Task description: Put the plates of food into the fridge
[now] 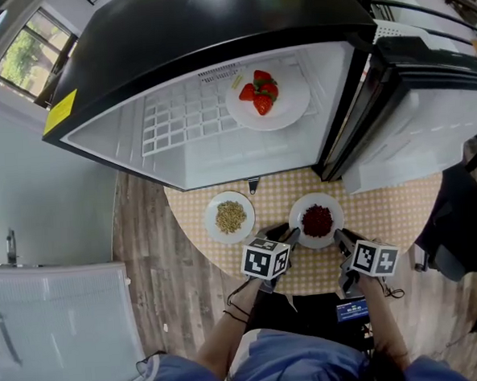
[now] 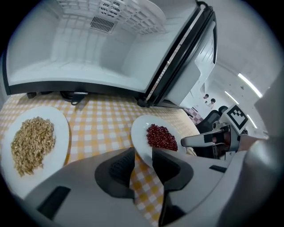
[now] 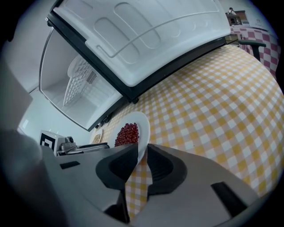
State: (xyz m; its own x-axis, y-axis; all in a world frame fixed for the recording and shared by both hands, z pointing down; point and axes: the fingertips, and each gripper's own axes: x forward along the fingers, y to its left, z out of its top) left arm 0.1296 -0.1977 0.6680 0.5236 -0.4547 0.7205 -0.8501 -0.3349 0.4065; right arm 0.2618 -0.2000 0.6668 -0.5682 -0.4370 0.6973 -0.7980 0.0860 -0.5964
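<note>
The left tool [image 2: 143, 162] and right tool [image 3: 142, 159] each pinch the plate [image 2: 140, 135] rim; lifting one faster could tip it, spilling beans [image 2: 161, 136].

Round desk [image 1: 393, 216] under a yellow-and-white checked cloth, standing on a wood-plank floor [image 1: 146, 264]. A window [image 1: 27, 50] showing green foliage sits in the pale wall at upper left, and a white box-like unit [image 1: 62, 333] stands on the floor at lower left. A dark chair [image 1: 466, 220] stands just beside the desk's right edge. The right gripper view shows a second table [image 3: 262, 35] with a pink-and-white checked cloth, well apart beyond the desk, and the left gripper view shows ceiling light strips [image 2: 250, 84] overhead.
</note>
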